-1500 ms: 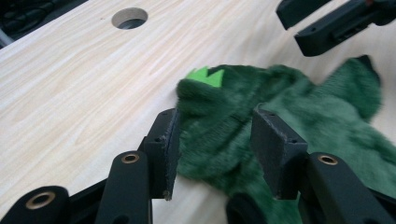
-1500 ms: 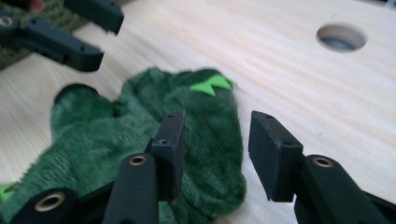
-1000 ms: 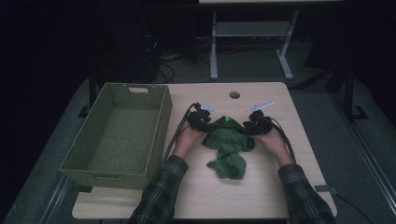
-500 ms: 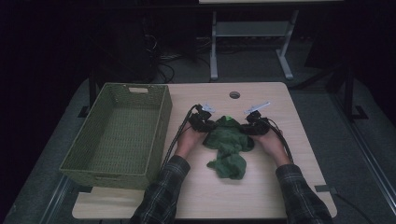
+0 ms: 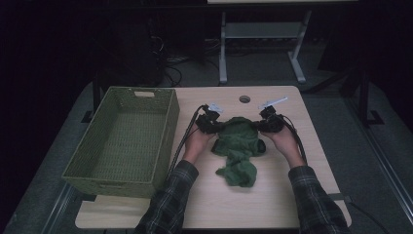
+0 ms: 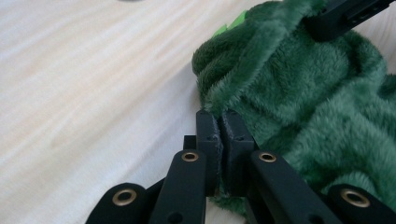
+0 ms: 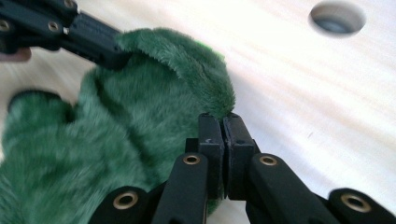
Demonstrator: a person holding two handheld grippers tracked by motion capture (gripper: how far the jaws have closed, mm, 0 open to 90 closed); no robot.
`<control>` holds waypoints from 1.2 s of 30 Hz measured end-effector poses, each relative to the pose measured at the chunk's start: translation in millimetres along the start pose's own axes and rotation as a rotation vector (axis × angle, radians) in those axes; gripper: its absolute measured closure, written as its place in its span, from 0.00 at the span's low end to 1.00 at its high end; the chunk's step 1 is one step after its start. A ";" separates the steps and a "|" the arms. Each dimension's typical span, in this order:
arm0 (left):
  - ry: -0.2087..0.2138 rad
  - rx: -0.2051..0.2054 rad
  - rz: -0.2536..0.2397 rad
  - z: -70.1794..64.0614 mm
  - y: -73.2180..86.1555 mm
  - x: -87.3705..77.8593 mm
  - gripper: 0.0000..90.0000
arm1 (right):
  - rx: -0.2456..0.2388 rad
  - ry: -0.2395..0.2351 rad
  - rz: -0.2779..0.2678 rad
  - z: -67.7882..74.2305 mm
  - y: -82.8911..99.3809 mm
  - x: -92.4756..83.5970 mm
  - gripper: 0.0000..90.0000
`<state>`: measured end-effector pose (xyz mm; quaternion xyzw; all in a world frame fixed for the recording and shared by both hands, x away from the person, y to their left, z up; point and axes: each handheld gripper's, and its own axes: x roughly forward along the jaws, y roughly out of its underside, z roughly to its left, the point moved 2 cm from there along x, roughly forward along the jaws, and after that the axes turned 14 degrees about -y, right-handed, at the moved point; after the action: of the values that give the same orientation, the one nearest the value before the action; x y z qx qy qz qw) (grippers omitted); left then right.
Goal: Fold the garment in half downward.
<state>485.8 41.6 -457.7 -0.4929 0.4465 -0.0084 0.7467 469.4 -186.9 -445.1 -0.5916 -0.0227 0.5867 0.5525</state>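
Green fleece cloth: lies crumpled mid-table, right of the woven basket, between the two hands, its near end trailing toward the person.
Left gripper: jaws just closed, clenched on the cloth's left edge.
Right gripper: jaws just closed, pinching the cloth's right edge.
Round hole: in the tabletop, beyond the cloth.
Basket: olive, stands at the table's left edge

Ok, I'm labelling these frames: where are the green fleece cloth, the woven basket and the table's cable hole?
green fleece cloth (image 5: pixel 238 146), high view, crumpled middle.
woven basket (image 5: pixel 168 127), high view, right wall.
cable hole (image 7: pixel 337 17), right gripper view, its opening.
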 end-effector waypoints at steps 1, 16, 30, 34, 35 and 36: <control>0.000 0.001 -0.002 1.3 -2.0 -1.2 0.97 | 0.001 -0.005 -0.011 -0.5 -3.8 -3.1 0.97; -0.022 -0.014 -0.107 6.5 -37.2 -32.0 0.97 | -0.015 0.004 -0.101 1.3 -27.0 -26.2 0.97; 0.029 0.002 -0.158 -13.8 -23.4 -64.8 0.96 | -0.067 -0.086 -0.121 27.2 2.4 -42.3 0.97; 0.035 0.020 -0.171 -22.6 -15.6 -72.7 0.96 | -0.091 -0.091 -0.127 36.6 8.3 -46.2 0.97; 0.040 0.030 -0.172 -24.3 -13.3 -75.5 0.96 | -0.097 -0.092 -0.131 39.0 9.7 -47.5 0.97; 0.043 0.024 -0.177 -26.6 -11.7 -77.1 0.96 | -0.106 -0.092 -0.131 41.9 11.8 -49.8 0.97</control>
<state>426.5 51.2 -401.2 -0.5211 0.4171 -0.0905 0.7391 416.5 -198.8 -407.3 -0.5896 -0.1178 0.5738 0.5561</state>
